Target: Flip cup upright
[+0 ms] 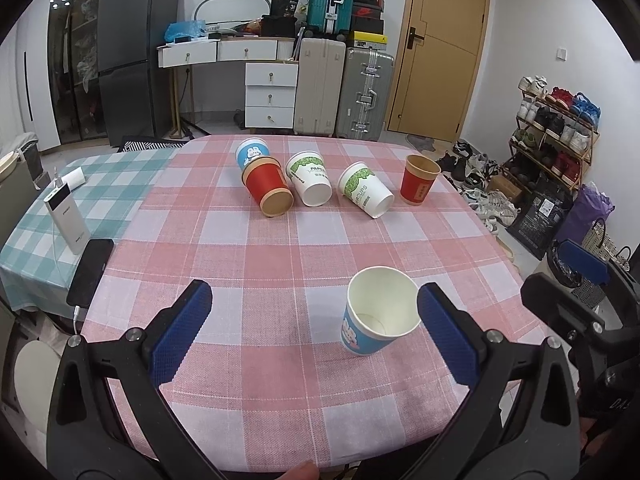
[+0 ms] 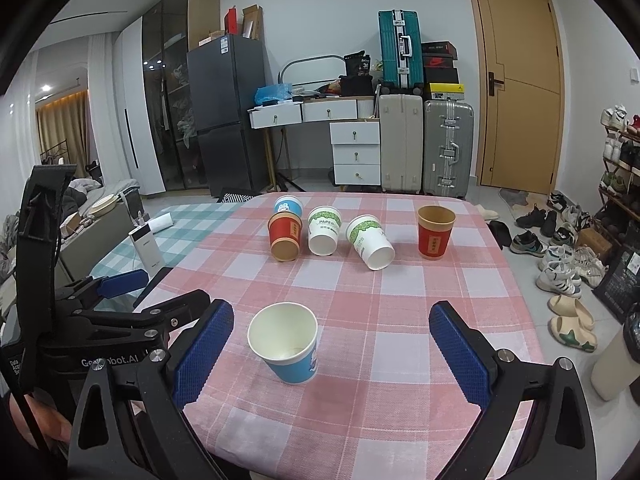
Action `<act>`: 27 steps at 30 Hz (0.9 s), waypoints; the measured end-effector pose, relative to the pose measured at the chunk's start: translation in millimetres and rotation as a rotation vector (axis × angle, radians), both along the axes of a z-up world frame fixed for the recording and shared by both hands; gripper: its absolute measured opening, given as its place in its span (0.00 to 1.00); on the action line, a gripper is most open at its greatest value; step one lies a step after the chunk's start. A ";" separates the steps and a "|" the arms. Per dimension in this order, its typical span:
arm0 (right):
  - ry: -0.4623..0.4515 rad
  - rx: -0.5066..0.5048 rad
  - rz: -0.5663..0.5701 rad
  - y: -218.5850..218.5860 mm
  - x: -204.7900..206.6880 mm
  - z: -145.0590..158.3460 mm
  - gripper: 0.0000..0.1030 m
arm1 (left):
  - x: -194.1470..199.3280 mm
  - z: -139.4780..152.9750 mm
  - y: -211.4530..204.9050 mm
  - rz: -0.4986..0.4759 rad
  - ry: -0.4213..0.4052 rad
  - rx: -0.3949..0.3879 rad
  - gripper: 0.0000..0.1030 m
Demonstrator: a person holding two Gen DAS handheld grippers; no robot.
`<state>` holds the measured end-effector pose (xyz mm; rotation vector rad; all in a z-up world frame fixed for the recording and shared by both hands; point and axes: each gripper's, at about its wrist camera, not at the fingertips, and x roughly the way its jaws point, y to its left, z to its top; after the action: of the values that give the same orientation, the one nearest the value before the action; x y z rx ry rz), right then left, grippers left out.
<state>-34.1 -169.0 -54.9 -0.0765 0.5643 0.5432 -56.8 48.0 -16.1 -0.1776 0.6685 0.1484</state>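
Blue cup (image 1: 378, 314) stands upright on the table (image 1: 280, 248), untouched, just beside the right finger of the wide-open left gripper (image 1: 316, 334); right gripper (image 2: 332, 356) also spread, empty.

Matt woven checked cloth (image 1: 320, 248) covers the surface. The blue cup (image 1: 374, 318) is smooth paper, white inside. Each gripper's pads (image 2: 202, 350) are knurled blue rubbery plastic on matt black arms.
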 end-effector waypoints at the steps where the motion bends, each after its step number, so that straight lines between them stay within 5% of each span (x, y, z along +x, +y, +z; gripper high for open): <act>1: 0.002 0.003 -0.001 -0.4 0.0 0.2 0.97 | 0.6 -0.3 -0.3 0.001 0.000 0.000 1.00; 27: 0.010 0.011 -0.003 0.0 -1.0 1.1 0.97 | -2.3 3.2 -3.9 -0.009 -0.010 0.006 1.00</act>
<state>-35.1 -169.0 -53.9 -0.0625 0.5707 0.5436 -59.1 44.0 -13.0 -0.1690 0.6586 0.1405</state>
